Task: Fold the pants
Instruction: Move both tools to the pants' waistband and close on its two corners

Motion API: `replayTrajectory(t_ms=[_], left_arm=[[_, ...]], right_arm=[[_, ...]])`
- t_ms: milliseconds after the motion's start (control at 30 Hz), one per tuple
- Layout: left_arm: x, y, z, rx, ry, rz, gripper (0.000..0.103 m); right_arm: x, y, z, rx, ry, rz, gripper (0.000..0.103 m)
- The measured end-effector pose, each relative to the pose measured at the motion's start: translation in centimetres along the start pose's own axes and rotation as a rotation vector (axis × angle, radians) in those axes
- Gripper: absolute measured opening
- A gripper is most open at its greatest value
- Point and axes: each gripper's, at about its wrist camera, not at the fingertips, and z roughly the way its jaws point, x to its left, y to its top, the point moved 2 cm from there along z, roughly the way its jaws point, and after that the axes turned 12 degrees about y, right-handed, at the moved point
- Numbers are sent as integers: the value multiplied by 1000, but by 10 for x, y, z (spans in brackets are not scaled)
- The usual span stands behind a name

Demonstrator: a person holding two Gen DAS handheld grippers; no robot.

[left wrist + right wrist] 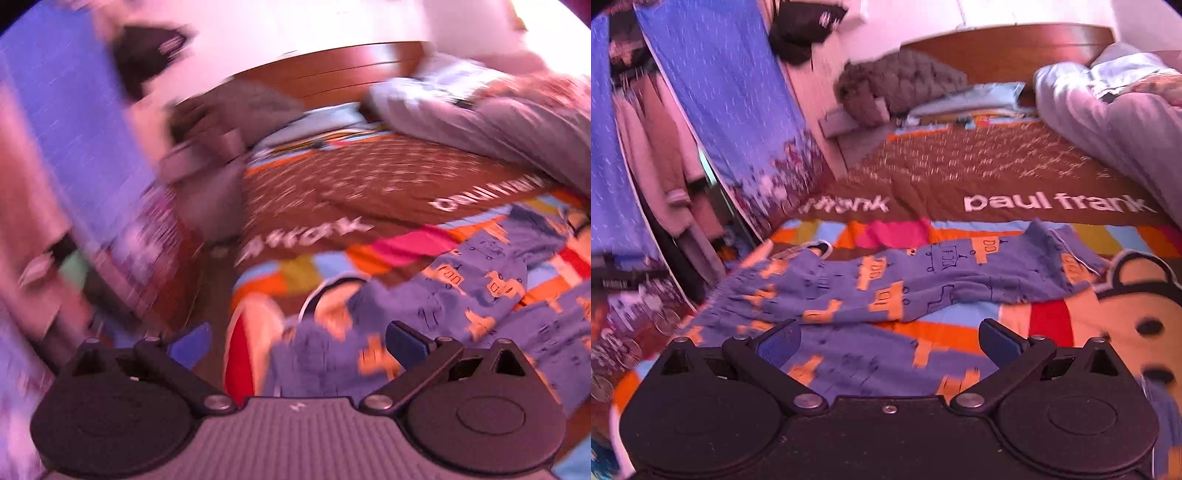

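Note:
Blue pants with an orange vehicle print lie spread and rumpled across the colourful bedspread, one leg running to the right. My right gripper hovers open just above the near part of the pants, nothing between its fingers. In the blurred left wrist view the same pants lie to the right and under the gripper. My left gripper is open over the pants' near end, close to the bed's left edge, holding nothing.
The bed has a brown blanket with white lettering, a grey knotted cushion, a rumpled pale duvet at the right and a wooden headboard. A blue curtain and hanging clothes stand left of the bed.

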Motion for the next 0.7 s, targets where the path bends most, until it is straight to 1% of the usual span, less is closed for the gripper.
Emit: replayTrajectory(t_ms=[67,100,133,167,233,267,300,367,433,467,500,567,600,633,667,700], left_arm=[[-11,14,35,-51,-44,123,103],[-16,19,51,-61,-64,170,103],[-23,21,67,-61,-85,213,103],[-29,25,86,-44,-106,246,102],[-38,27,118,-4,-169,278,92],[-42,26,135,19,-199,298,83],[-44,23,150,46,-216,315,79],[-47,15,173,93,-259,342,79],[-49,7,188,148,-331,367,82],[-48,3,193,169,-351,375,85],[-46,0,197,181,-361,383,87],[-46,-7,206,212,-360,410,88],[-45,-11,211,242,-359,418,88],[-45,-16,218,287,-364,417,88],[-43,-17,221,311,-378,391,81],[-40,-16,222,333,-404,360,66]], right_arm=[[-12,19,35,55,-6,-66,98],[-15,28,51,74,-9,-108,96],[-19,37,67,92,-7,-153,96],[-23,47,85,110,0,-192,96],[-31,66,125,167,51,-233,94],[-33,74,143,199,79,-246,85],[-37,82,163,224,104,-257,75],[-40,94,196,239,117,-264,72],[-43,104,225,230,145,-254,72],[-44,108,239,235,170,-245,72],[-46,111,250,257,196,-239,72],[-45,114,271,334,244,-249,72],[-44,114,279,378,251,-277,73],[-43,113,285,414,234,-307,75],[-43,112,294,463,202,-338,78],[-45,111,301,495,173,-353,78]])
